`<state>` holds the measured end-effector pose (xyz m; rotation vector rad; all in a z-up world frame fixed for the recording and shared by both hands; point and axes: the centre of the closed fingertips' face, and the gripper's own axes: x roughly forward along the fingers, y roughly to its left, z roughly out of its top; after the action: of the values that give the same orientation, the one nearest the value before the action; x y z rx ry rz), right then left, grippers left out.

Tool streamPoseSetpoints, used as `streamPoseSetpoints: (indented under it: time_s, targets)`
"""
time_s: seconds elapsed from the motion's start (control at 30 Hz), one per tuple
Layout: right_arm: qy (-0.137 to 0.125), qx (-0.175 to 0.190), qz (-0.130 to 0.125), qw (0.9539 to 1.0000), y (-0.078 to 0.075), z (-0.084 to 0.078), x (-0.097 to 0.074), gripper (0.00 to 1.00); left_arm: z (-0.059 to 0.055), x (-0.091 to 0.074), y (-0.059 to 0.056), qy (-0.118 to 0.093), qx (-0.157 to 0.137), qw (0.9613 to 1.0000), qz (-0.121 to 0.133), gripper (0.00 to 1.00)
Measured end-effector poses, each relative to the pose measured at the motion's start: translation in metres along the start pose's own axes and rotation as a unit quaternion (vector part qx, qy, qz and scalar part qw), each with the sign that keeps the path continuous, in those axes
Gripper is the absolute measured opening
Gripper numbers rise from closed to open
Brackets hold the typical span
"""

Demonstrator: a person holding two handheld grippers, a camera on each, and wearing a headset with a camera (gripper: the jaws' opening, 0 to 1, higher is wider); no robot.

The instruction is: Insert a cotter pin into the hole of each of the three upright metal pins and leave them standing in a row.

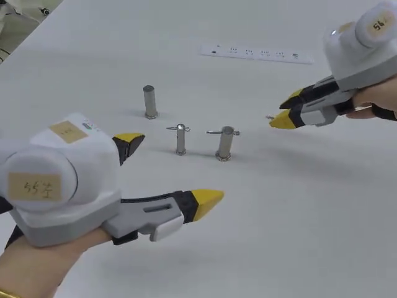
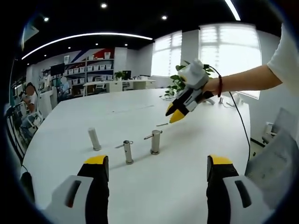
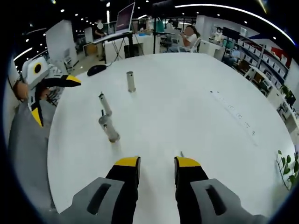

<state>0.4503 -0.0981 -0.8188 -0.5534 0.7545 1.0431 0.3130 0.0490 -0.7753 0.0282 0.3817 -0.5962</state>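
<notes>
Three metal pins stand upright on the white table. The far-left pin (image 1: 149,101) (image 2: 94,139) (image 3: 131,81) has nothing through it. The middle pin (image 1: 180,138) (image 2: 127,151) and the right pin (image 1: 225,143) (image 2: 155,142) each carry a cotter pin across the top. A loose cotter pin (image 1: 270,117) (image 2: 162,124) (image 3: 181,154) lies on the table just off the right gripper's tip. My right gripper (image 1: 285,108) (image 3: 157,163) is narrowly open and holds nothing. My left gripper (image 1: 169,171) (image 2: 156,161) is wide open in front of the pins.
A white power strip (image 1: 257,53) (image 3: 233,112) lies flat at the back of the table. The table's left edge (image 1: 25,37) runs close behind the left gripper. Desks, shelves and seated people are in the room beyond.
</notes>
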Motion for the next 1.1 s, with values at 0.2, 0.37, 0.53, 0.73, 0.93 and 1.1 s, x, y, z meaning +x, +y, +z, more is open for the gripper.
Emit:
streamPoseSetpoints:
  time_s: [0.2, 0.37, 0.53, 0.73, 0.93, 1.1]
  targets:
    - [0.018, 0.000, -0.020, 0.9996, -0.020, -0.013, 0.006, 0.27, -0.001, -0.003, 0.005, -0.001, -0.002, 1.0000, 0.008, 0.90]
    - [0.034, 0.004, -0.033, 0.9989, -0.034, -0.023, 0.013, 0.26, -0.003, -0.005, 0.008, 0.002, -0.003, 0.9999, 0.013, 0.91]
    - [0.037, 0.014, -0.036, 0.9985, -0.038, -0.027, 0.016, 0.25, -0.005, -0.006, 0.011, 0.004, -0.007, 0.9998, 0.019, 0.90]
    - [0.038, 0.022, -0.038, 0.9983, -0.040, -0.030, 0.017, 0.25, -0.006, -0.006, 0.015, 0.005, -0.012, 0.9997, 0.022, 0.88]
    - [0.028, 0.032, -0.036, 0.9984, -0.038, -0.027, 0.014, 0.26, -0.006, -0.007, 0.015, 0.004, -0.013, 0.9997, 0.021, 0.87]
    - [0.020, 0.034, -0.031, 0.9988, -0.035, -0.021, 0.014, 0.27, -0.006, -0.007, 0.014, 0.004, -0.012, 0.9997, 0.020, 0.87]
